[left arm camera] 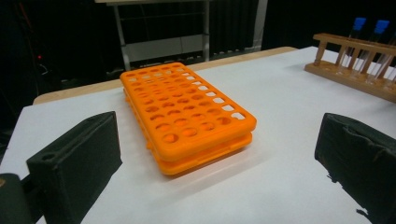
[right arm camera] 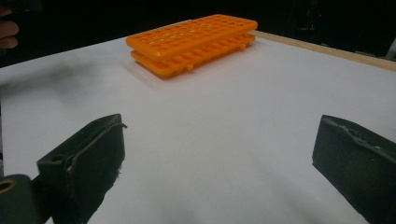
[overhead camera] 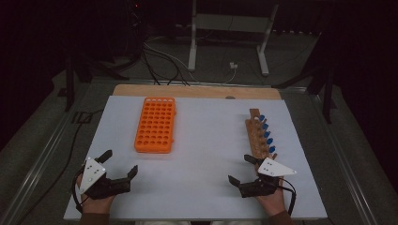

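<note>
An orange tube rack point(overhead camera: 155, 124) with many empty holes lies flat on the white table, left of centre; the same orange rack point(left arm camera: 187, 115) shows ahead in the left gripper view and the orange rack point(right arm camera: 192, 42) far off in the right gripper view. A wooden rack point(overhead camera: 259, 134) holding several blue-capped tubes point(overhead camera: 267, 134) stands at the right, and the wooden rack point(left arm camera: 356, 65) appears at the upper right of the left gripper view. My left gripper point(overhead camera: 121, 163) rests open near the front left. My right gripper point(overhead camera: 241, 169) is open just in front of the wooden rack. Nothing sits between either pair of jaws.
The white sheet point(overhead camera: 206, 154) covers a wooden board whose far edge point(overhead camera: 197, 91) shows. Beyond the table, a metal stand point(overhead camera: 230, 37) and cables point(overhead camera: 159, 61) lie on the dark floor. Metal rails run along both table sides.
</note>
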A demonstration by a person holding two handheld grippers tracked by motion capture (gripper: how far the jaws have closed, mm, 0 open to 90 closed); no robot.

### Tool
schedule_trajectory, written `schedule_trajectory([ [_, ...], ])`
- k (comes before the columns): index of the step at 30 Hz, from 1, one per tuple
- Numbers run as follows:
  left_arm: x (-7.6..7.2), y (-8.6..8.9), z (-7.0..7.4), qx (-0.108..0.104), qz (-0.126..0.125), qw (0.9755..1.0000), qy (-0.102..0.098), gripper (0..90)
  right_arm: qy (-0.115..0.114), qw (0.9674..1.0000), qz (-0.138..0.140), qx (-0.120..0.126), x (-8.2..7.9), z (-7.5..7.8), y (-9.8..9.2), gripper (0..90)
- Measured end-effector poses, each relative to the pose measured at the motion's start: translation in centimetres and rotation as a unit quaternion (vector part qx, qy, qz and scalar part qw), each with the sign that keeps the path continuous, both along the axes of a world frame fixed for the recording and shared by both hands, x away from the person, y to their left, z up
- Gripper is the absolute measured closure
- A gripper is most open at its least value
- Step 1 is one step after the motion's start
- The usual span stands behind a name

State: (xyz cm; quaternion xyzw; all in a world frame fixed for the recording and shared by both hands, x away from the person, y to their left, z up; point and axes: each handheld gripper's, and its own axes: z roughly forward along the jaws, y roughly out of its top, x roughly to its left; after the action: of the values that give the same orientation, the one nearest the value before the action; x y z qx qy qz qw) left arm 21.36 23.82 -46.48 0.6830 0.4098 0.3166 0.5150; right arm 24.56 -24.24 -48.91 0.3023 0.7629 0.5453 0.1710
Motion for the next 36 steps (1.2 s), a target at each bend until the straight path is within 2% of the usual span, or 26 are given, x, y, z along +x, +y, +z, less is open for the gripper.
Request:
schedule_trajectory([
  [6,-0.1,0.4,0.1,-0.011,0.010,0.9999,-0.005,1.3,-0.006,1.0000,-0.002,0.001,-0.1,0.1,-0.2,2.6],
  [12,-0.1,0.4,0.2,-0.011,0.012,0.9999,-0.004,1.3,-0.008,0.9999,0.007,0.005,-0.1,0.1,-0.1,2.6],
  [23,-0.1,0.4,0.1,-0.012,0.013,0.9998,-0.004,1.3,-0.005,0.9999,0.008,0.012,0.0,0.3,-0.1,2.6],
  [27,-0.1,0.5,0.1,-0.014,0.015,0.9998,-0.003,1.3,-0.005,0.9997,0.011,0.019,0.1,0.8,-0.5,3.0],
  [36,0.0,0.5,-0.1,-0.013,0.022,0.9997,0.003,1.3,-0.012,0.9998,0.010,0.015,0.3,2.9,-1.5,3.0],
])
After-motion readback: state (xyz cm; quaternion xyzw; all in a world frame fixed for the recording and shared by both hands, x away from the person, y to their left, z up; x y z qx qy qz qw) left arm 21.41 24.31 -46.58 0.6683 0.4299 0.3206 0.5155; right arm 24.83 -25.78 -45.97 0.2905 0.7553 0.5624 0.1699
